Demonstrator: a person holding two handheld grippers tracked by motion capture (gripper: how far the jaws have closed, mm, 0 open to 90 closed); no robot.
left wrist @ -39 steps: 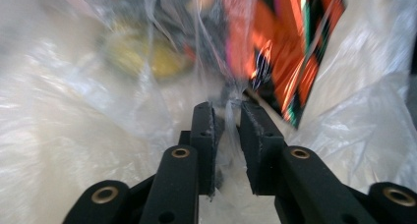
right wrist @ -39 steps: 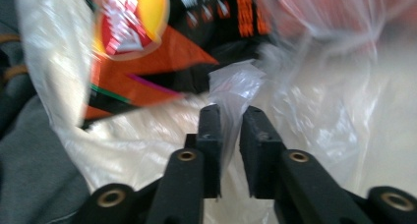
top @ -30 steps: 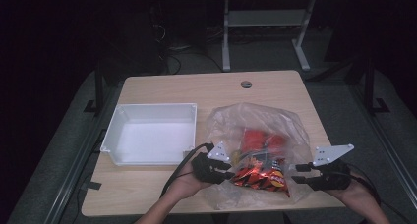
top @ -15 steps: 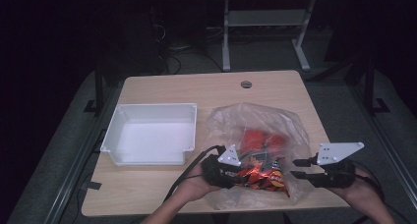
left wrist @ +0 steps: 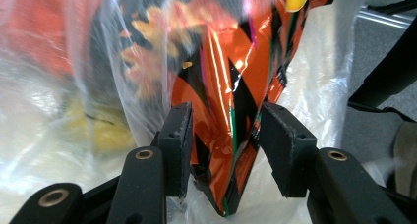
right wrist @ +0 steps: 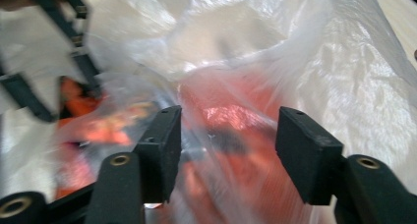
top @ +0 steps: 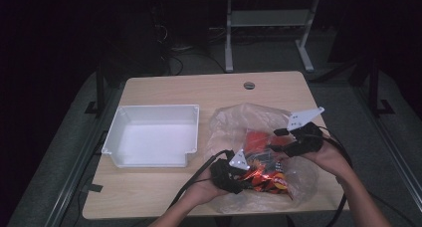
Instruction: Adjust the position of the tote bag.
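Observation:
A clear plastic bag [top: 239, 122] of snack packets lies on the right half of the wooden table [top: 199, 90]. My left gripper [top: 245, 179] reaches into its near side. In the left gripper view its jaws [left wrist: 226, 130] have just been opening and stand open around a crumpled orange foil packet [left wrist: 221, 81], whose end sits between the pads. My right gripper [top: 276, 147] is at the bag's right side, beside a red packet [top: 256, 137]. Its jaws [right wrist: 228, 135] have also just been opening and stand wide, with blurred bag film [right wrist: 319, 52] in front of them.
An empty white tray [top: 149, 110] sits on the left half of the table. A cable hole [top: 249, 85] is near the far edge. Dark floor and a metal frame [top: 229, 33] lie beyond the table. Cables trail from both grippers toward the near edge.
The right gripper has moved left and away from the near edge, onto the bag beside the red packet. The left gripper has shifted slightly right into the bag. The bag's film has shifted.

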